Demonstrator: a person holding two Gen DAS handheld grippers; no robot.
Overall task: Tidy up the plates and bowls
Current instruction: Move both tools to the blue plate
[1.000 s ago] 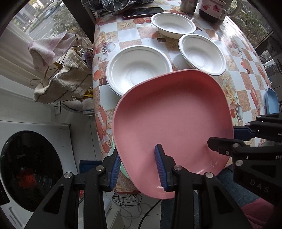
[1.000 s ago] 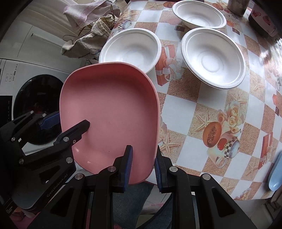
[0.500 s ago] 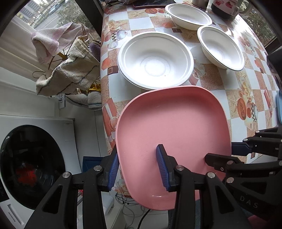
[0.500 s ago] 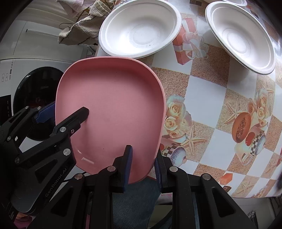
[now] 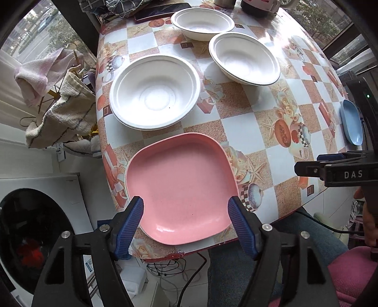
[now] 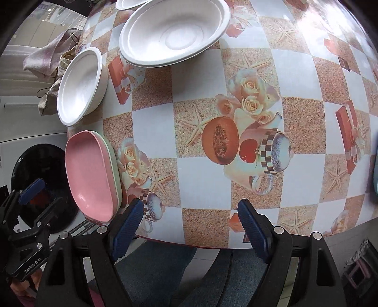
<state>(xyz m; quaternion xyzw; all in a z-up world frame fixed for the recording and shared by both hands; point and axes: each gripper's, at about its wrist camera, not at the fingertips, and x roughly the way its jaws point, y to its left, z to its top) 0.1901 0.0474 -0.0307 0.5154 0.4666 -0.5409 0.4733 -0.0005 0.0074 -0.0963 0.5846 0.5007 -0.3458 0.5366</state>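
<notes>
A pink square plate (image 5: 179,186) lies flat at the table's near left corner, on top of a pale green plate (image 6: 115,165) whose rim shows beneath it. My left gripper (image 5: 185,207) hovers over the pink plate's near edge. Its jaws are opening, and the blue pads stand clear of the plate on both sides. To the right, above the bare tablecloth, my right gripper (image 6: 190,209) is also opening with nothing between its fingers. Three white bowls sit farther back: a large one (image 5: 154,92), a second (image 5: 244,57) and a third (image 5: 202,20).
A blue plate (image 5: 352,122) lies at the table's right edge. A phone (image 5: 163,10) and a mug (image 5: 257,7) stand at the back. Towels on a rack (image 5: 59,111) and a washing machine (image 5: 30,236) are left of the table. A person's legs (image 6: 165,271) are below the near edge.
Both grippers were shut on the pink plate, holding it above the table. Now it lies on the table, both grippers have let go, and the right one has moved off to the right.
</notes>
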